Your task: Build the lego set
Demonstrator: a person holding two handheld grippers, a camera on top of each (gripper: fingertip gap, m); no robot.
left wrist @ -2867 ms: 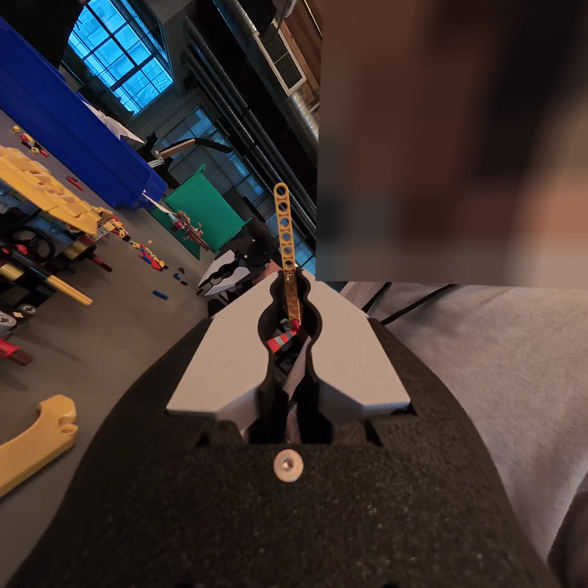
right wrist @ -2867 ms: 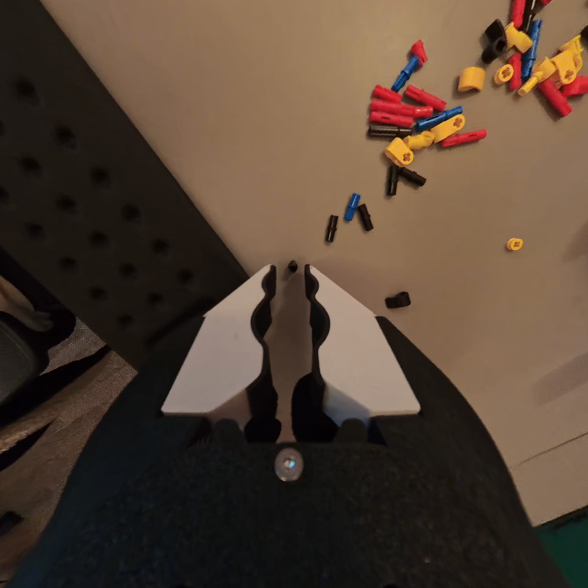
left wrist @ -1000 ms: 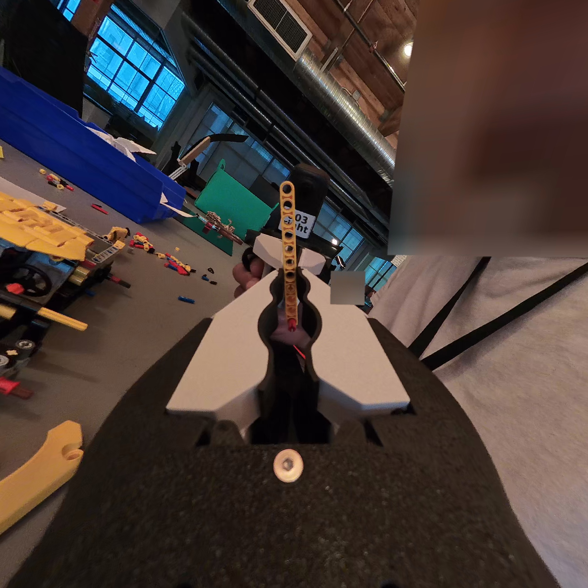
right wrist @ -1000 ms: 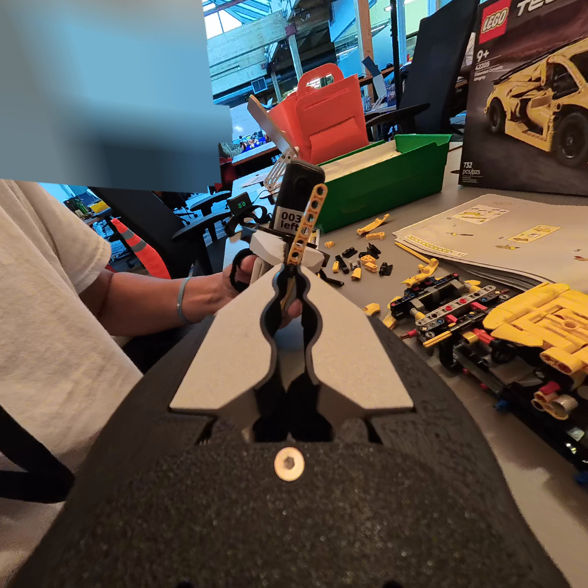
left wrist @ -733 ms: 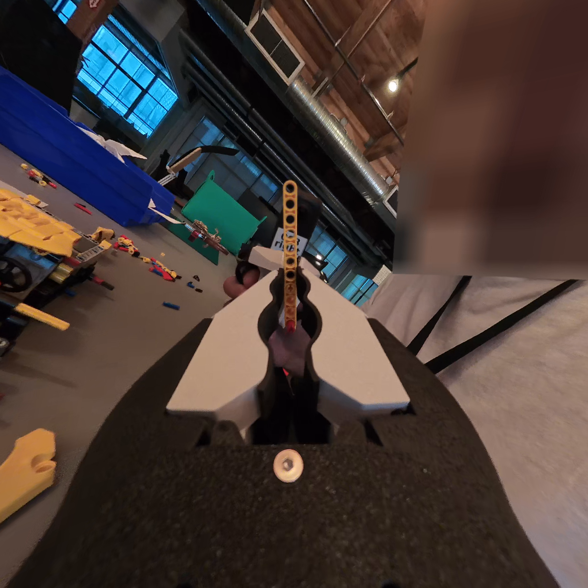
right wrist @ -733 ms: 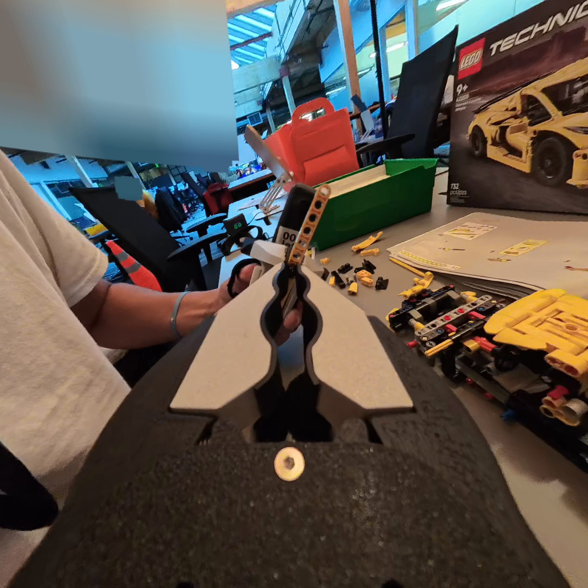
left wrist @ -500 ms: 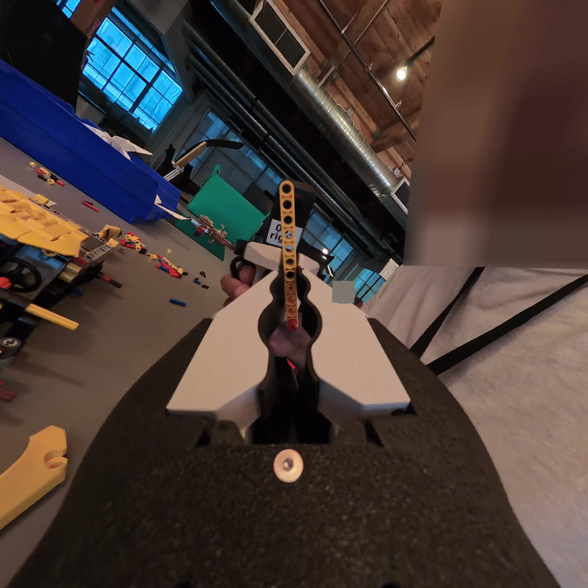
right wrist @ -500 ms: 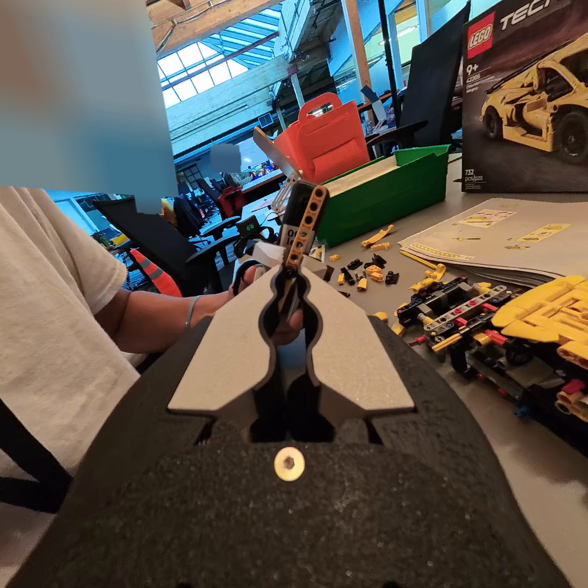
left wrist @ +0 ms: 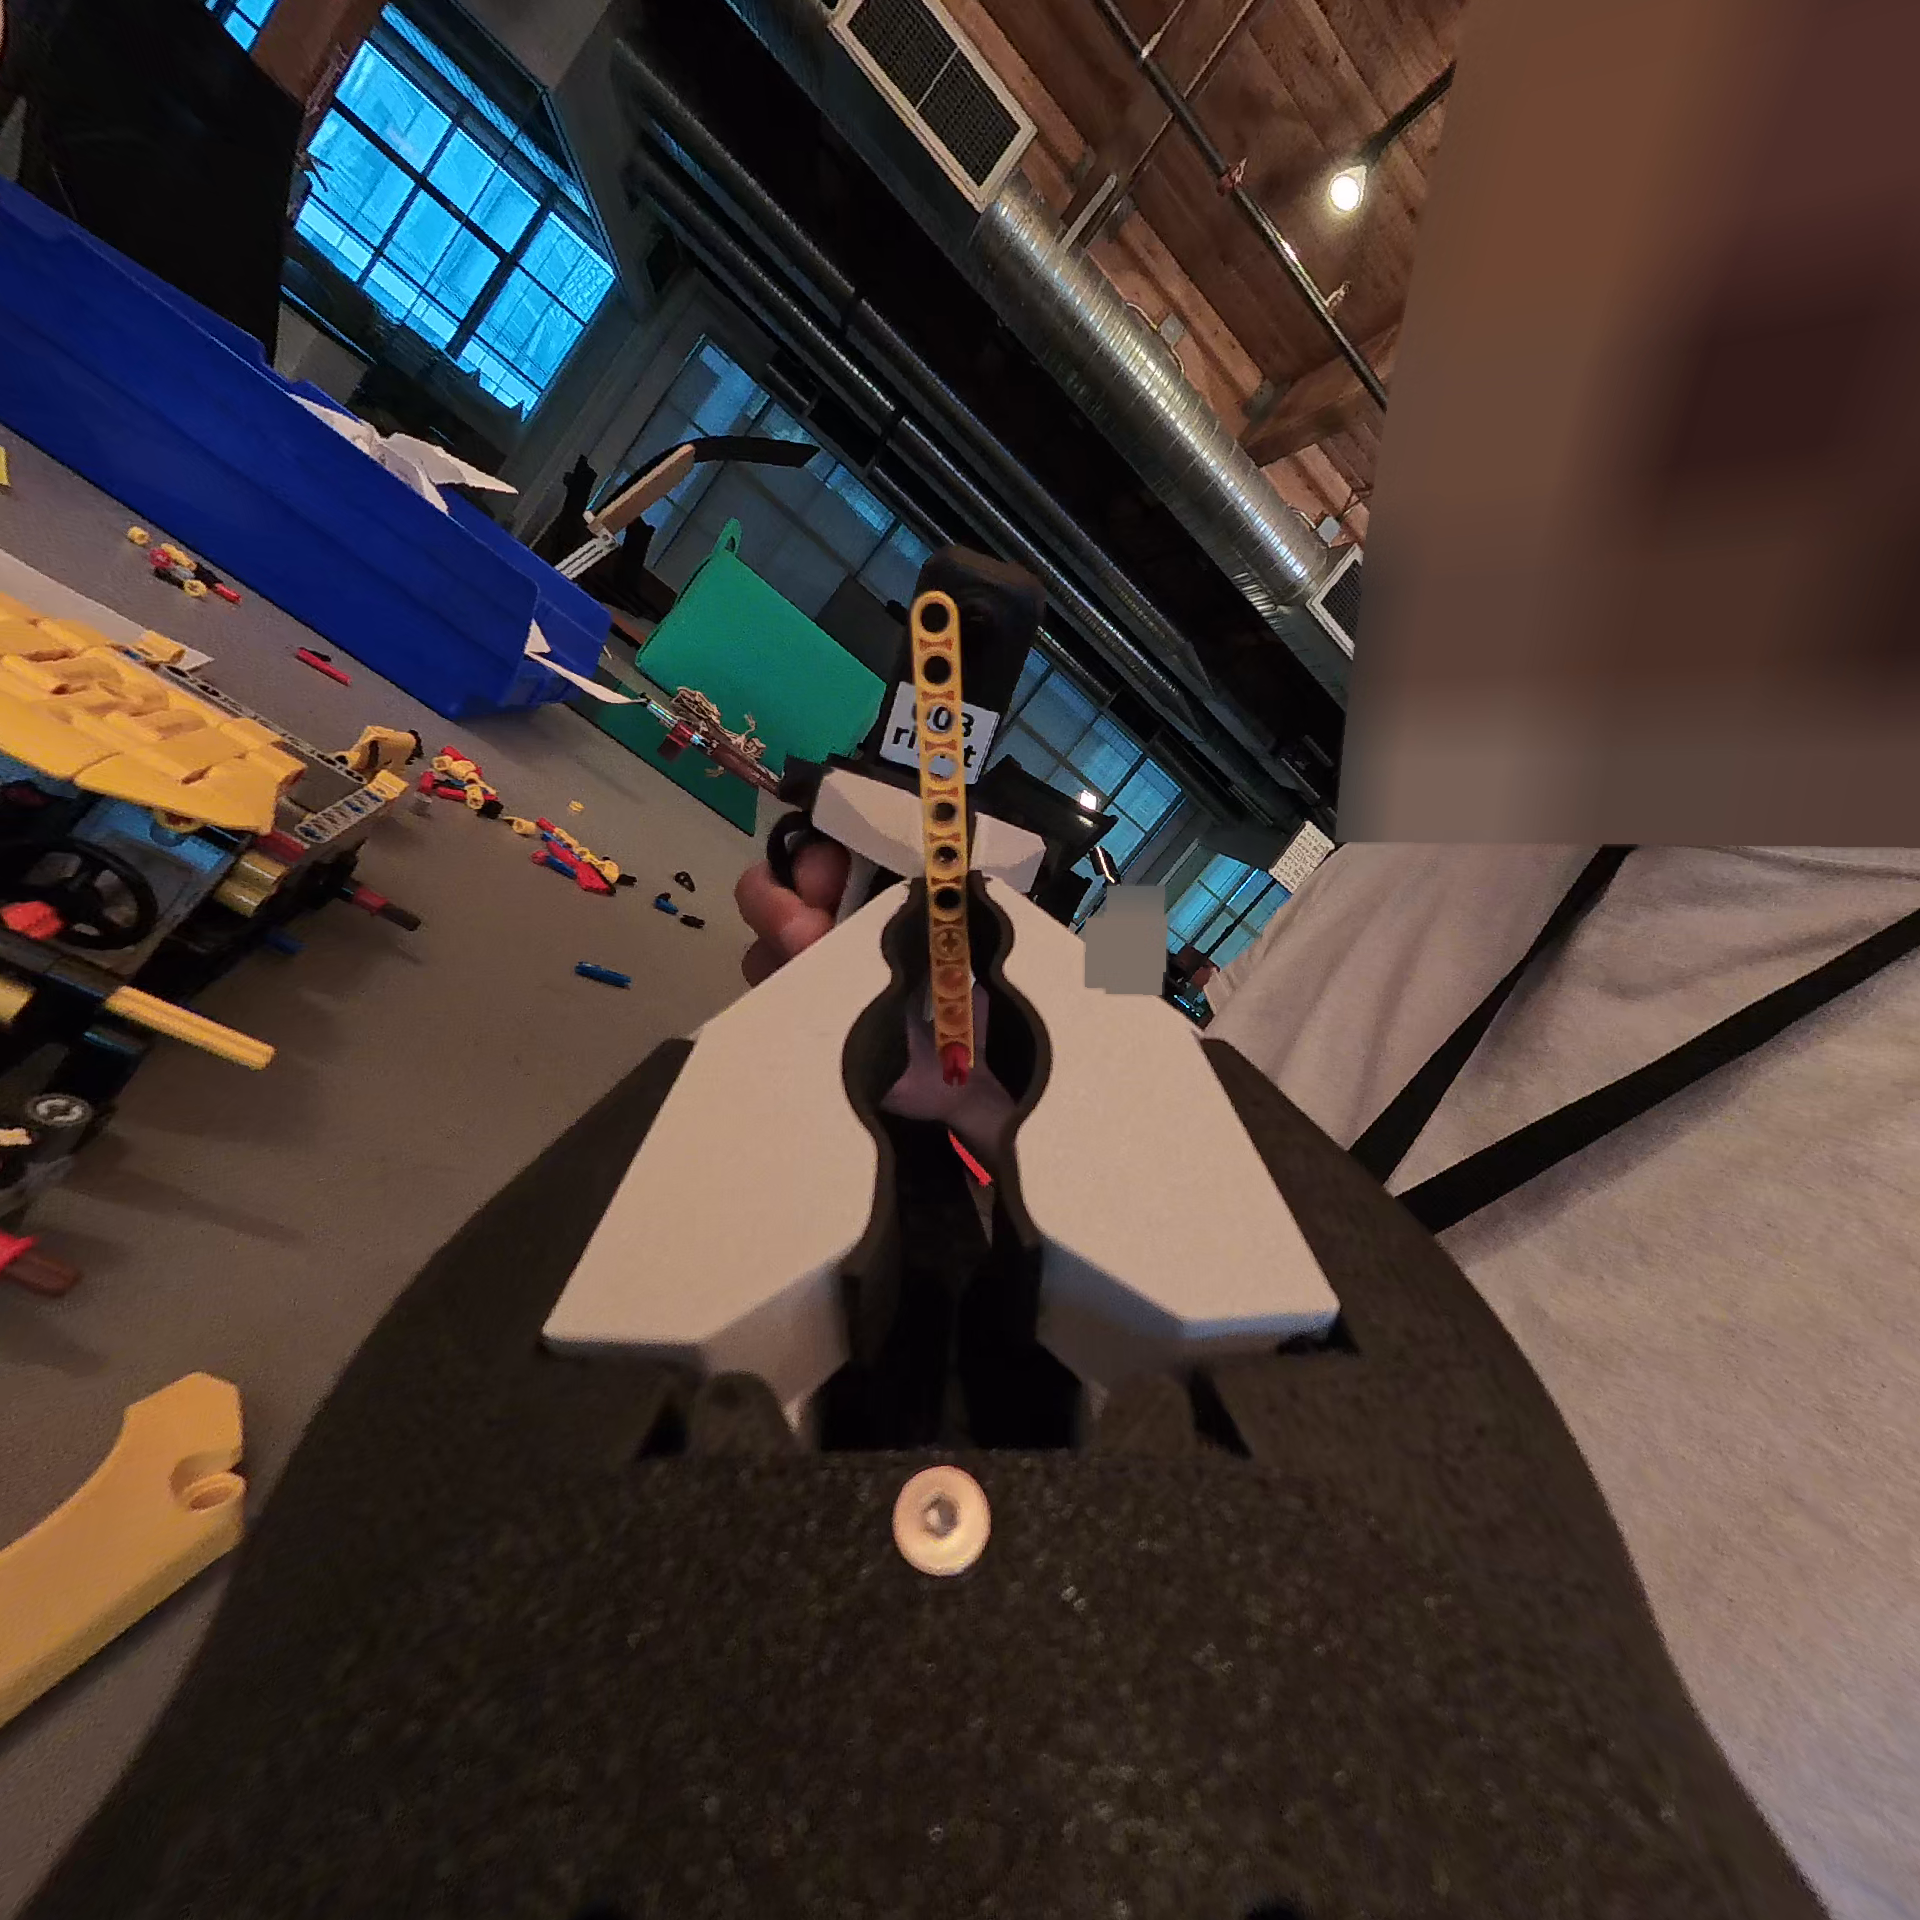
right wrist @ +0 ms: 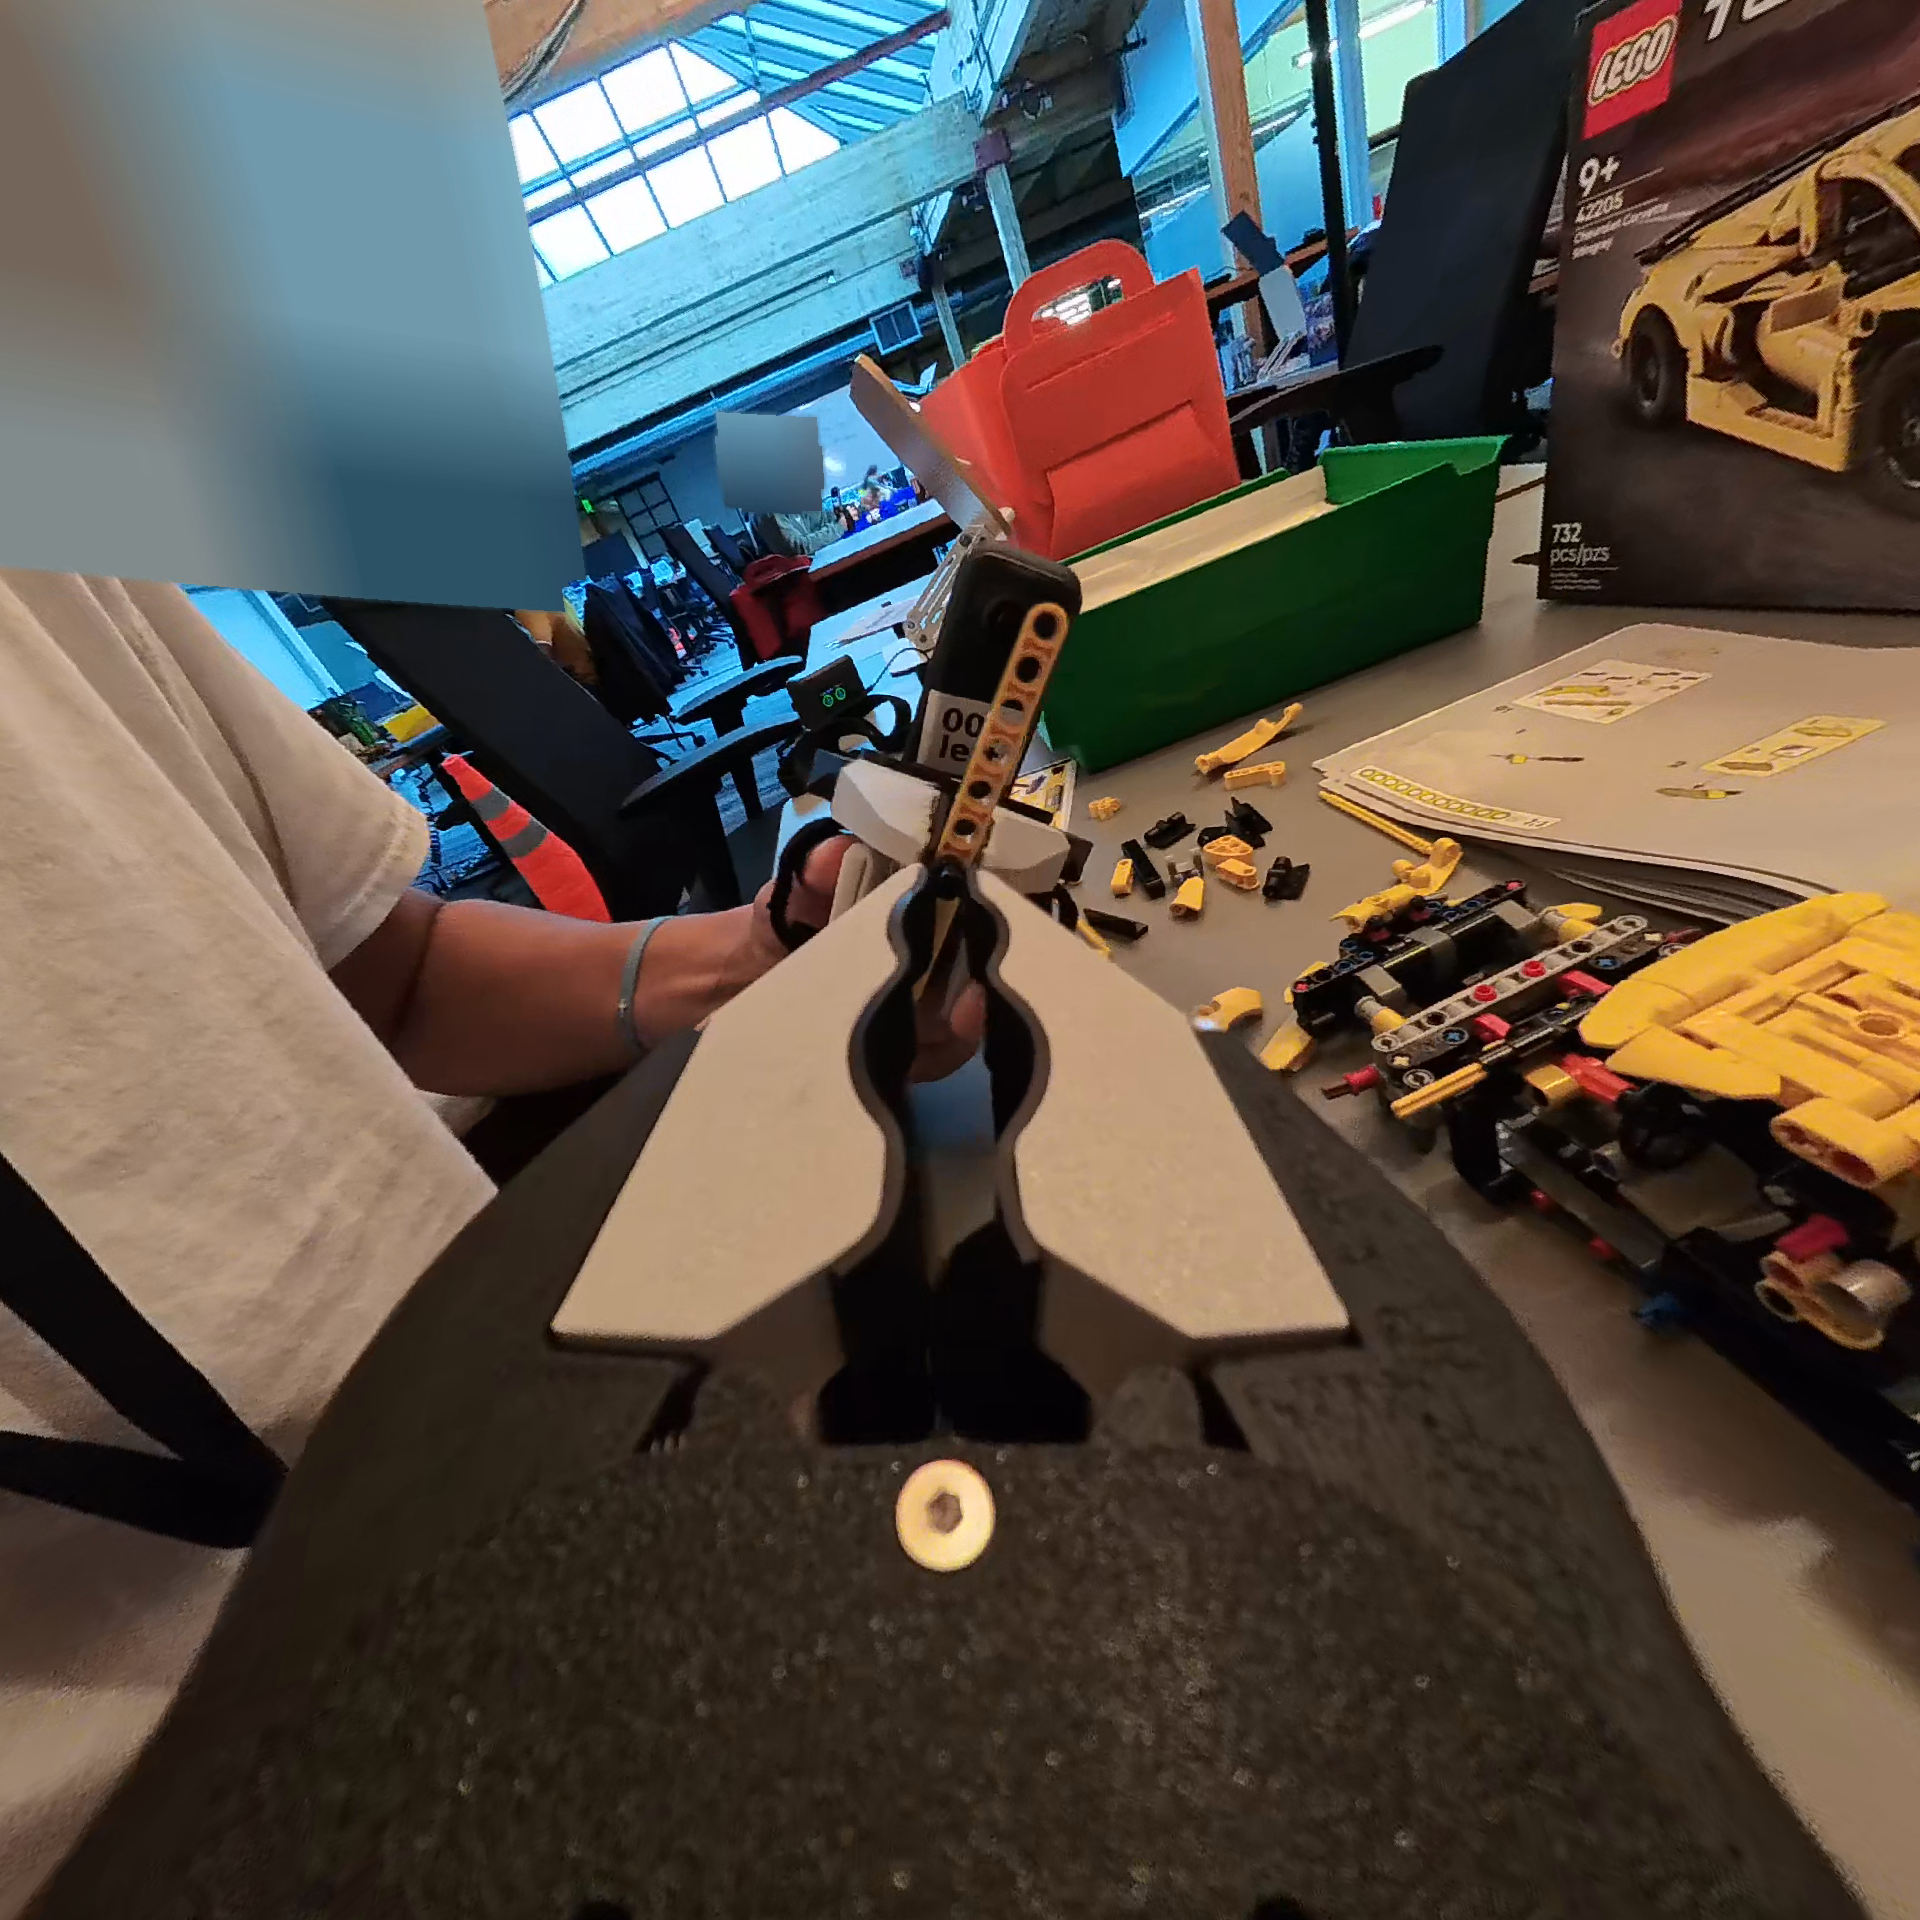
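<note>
Rising past the left gripper (left wrist: 948, 914) fingers clamping it, the yellow beam (left wrist: 943, 790) meets the right gripper (right wrist: 948, 883), closed on a black pin (right wrist: 948, 885).

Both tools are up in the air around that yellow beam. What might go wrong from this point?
The left tool pinches the yellow beam only near its lower end, so a push from the right tool could pivot or slip it. A small black piece sits at the right tool's tips; if dropped, it could land among the loose parts on the table.

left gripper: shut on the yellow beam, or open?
Shut. The left gripper pinches the yellow beam at its lower end between the fingertips, and the beam stands up past them, off the table.
</note>
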